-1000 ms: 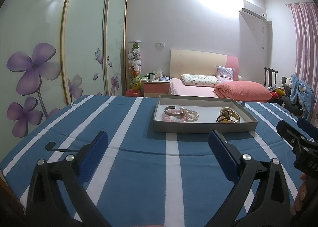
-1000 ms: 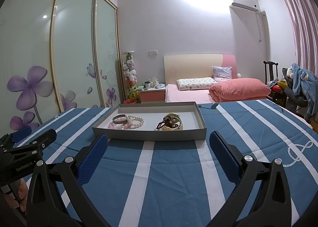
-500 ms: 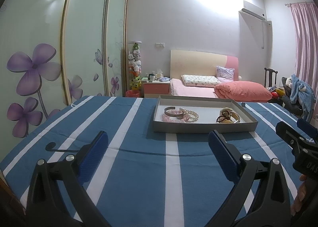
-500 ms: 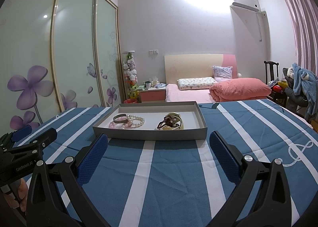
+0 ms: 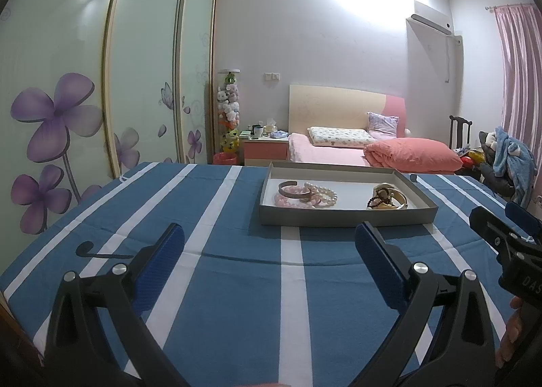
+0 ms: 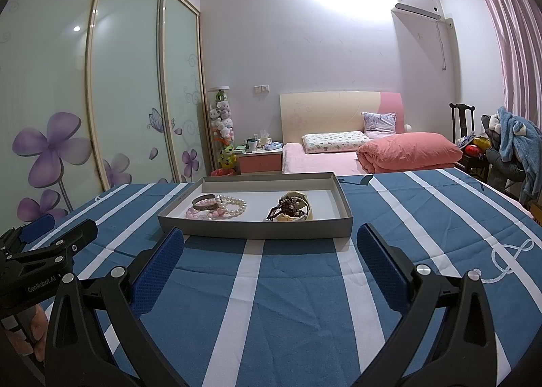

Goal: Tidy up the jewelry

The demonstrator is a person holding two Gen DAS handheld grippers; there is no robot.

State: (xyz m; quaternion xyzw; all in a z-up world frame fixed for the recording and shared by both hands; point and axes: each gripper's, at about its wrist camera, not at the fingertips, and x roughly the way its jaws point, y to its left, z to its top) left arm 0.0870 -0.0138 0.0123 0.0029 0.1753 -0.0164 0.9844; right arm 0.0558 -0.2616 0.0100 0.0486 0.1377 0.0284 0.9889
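A shallow grey tray (image 5: 345,217) (image 6: 257,230) rests on the blue-and-white striped cloth. In its left part lie a metal bangle (image 5: 294,189) (image 6: 204,202), a pearl bracelet (image 5: 324,193) (image 6: 233,206) and a pink bead bracelet (image 5: 291,202) (image 6: 200,215). On the right side of the tray sits a heap of dark beads and a cream bangle (image 5: 388,200) (image 6: 294,208). My left gripper (image 5: 269,248) stands open, short of the tray, nothing between its blue pads. My right gripper (image 6: 269,244) is open too, just before the tray's near wall. Each gripper shows at the edge of the other's view.
The striped cloth (image 6: 423,224) stretches wide to the left and right of the tray. Behind it stand a pink bed (image 5: 342,149), a nightstand (image 5: 266,148), floral sliding wardrobe doors (image 5: 67,109) at left and a chair with clothes (image 6: 508,149) at right.
The right wrist view has crept slightly closer to the tray. The left gripper has hardly moved. Both stay open and the jewelry lies as before.
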